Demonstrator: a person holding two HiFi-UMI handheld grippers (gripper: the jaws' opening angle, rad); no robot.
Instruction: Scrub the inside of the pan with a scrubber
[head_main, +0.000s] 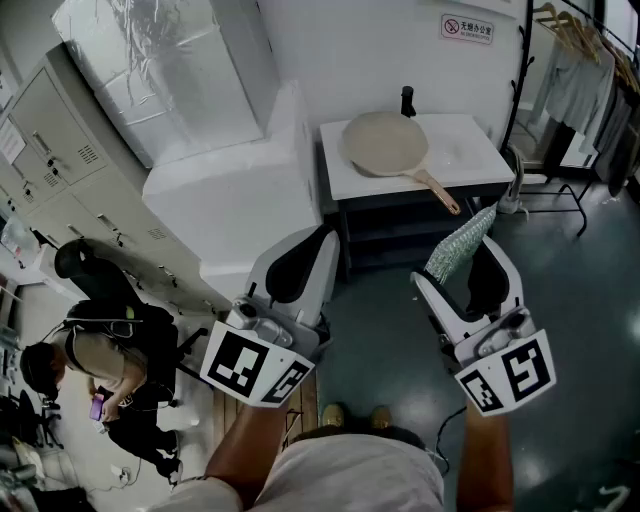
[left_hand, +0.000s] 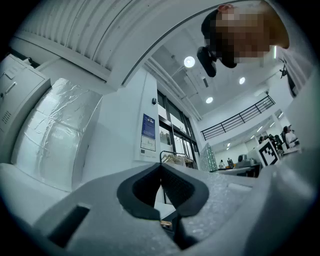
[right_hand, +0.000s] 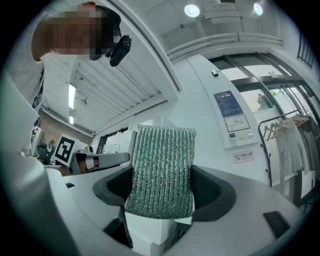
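- Up ahead, on the white tabletop (head_main: 470, 165), lies a round, shallow, cream pan (head_main: 385, 143), pale inside facing up, its long tan handle angled toward the front edge.
- Green scrubber (right_hand: 162, 170): flat, rectangular, ribbed glittery mesh, well apart from the pan.
- Right claw (right_hand: 162, 192) is clamped on the scrubber's lower end.
- Left claw (left_hand: 161, 176) is closed tight, pads together, holding nothing.

matt beige pan (head_main: 385, 143) with wooden handle; rough knitted green scrubber (right_hand: 161, 170).
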